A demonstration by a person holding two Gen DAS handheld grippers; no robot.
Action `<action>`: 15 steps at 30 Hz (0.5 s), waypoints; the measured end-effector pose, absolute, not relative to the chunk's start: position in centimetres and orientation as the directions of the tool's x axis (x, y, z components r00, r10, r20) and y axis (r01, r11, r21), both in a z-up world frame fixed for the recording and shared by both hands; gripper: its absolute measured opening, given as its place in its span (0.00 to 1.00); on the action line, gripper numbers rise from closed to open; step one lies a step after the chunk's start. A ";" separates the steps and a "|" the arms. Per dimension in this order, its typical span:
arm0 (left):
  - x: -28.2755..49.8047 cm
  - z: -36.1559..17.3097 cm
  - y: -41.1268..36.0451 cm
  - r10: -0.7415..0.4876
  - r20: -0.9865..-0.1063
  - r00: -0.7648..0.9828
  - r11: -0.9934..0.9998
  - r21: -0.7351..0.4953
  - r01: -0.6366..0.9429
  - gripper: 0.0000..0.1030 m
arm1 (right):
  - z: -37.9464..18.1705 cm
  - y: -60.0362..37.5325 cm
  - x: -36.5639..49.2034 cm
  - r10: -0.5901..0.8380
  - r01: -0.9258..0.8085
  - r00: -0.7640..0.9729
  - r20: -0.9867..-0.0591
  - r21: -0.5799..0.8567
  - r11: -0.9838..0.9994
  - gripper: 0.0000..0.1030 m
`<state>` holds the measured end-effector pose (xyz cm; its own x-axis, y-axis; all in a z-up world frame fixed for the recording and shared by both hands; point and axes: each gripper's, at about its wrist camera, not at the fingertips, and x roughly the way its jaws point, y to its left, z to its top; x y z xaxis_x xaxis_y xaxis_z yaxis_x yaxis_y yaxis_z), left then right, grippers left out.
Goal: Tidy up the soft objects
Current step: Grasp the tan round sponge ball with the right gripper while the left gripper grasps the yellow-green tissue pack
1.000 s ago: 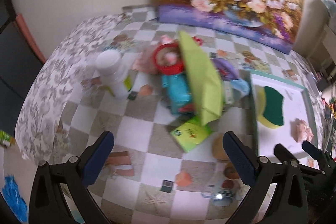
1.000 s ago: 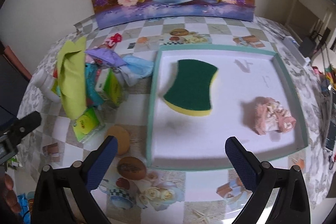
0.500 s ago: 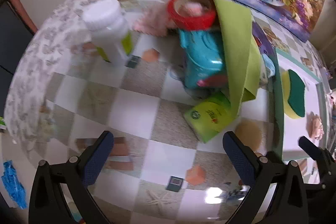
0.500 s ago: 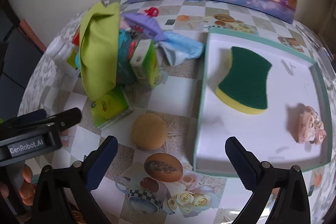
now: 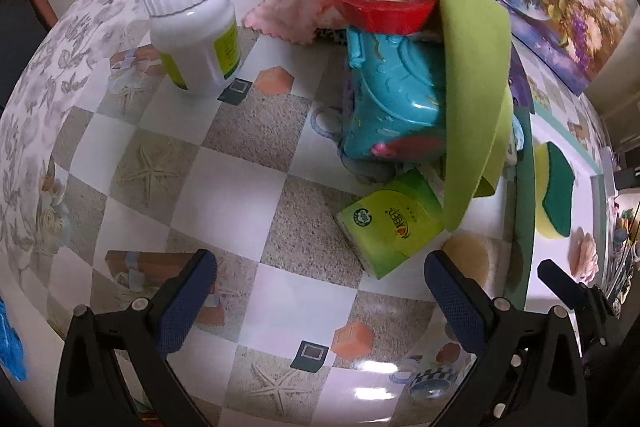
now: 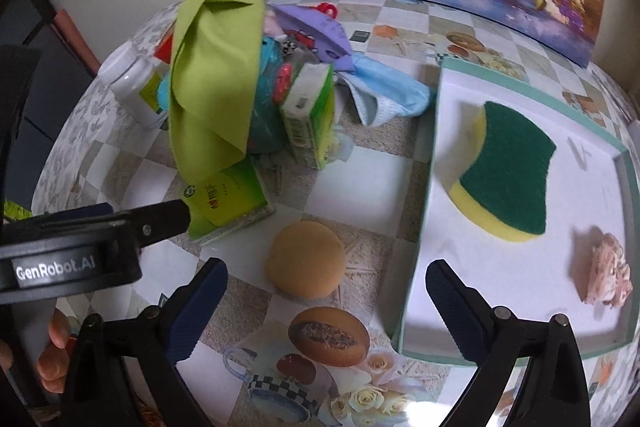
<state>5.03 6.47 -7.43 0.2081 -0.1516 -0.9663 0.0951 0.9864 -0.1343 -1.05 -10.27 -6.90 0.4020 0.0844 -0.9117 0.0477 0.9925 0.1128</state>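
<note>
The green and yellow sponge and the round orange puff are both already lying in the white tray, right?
Not quite. The green and yellow sponge does lie in the white tray, but the round orange puff is not in it. The right wrist view shows the puff on the checkered tablecloth, just outside the tray's left wall, ahead of the open right gripper.

Table (image 5: 224,195) covered in glossy checkered oilcloth with starfish and bread prints. Directly on it: white plastic bottle (image 5: 192,23) with yellow-green label, upright; flat green tissue pack (image 5: 394,223); round tan sponge puff (image 6: 306,259), just beside the white tray with teal rim (image 6: 430,163); second green pack (image 6: 312,115) standing on edge; crumpled light-blue cloth (image 6: 390,95); pink fuzzy cloth (image 5: 288,13).
</note>
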 end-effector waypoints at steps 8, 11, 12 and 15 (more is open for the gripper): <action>5.5 -8.0 6.7 -0.163 -0.966 0.203 0.985 -0.146 0.097 1.00 | -7.3 -9.4 -0.6 0.106 -0.012 0.402 -0.910 0.110 0.994 0.83; 5.6 -8.1 6.3 -0.165 -0.965 0.202 0.983 -0.146 0.107 1.00 | -7.6 -9.2 -0.4 0.106 -0.018 0.394 -0.913 0.108 0.994 0.82; 5.6 -8.2 6.0 -0.166 -0.966 0.200 0.983 -0.145 0.114 1.00 | -7.7 -9.3 -0.3 0.107 -0.018 0.390 -0.915 0.109 0.994 0.81; 5.9 -8.7 5.2 -0.176 -0.968 0.181 0.979 -0.152 0.135 1.00 | -8.3 -9.4 0.2 0.110 -0.015 0.376 -0.920 0.112 0.994 0.81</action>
<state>5.90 5.23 -8.71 0.1806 -0.1756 -0.9678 0.1349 0.9791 -0.1525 0.22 -9.44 -8.33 0.3762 0.1097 -0.9200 -0.0152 0.9936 0.1123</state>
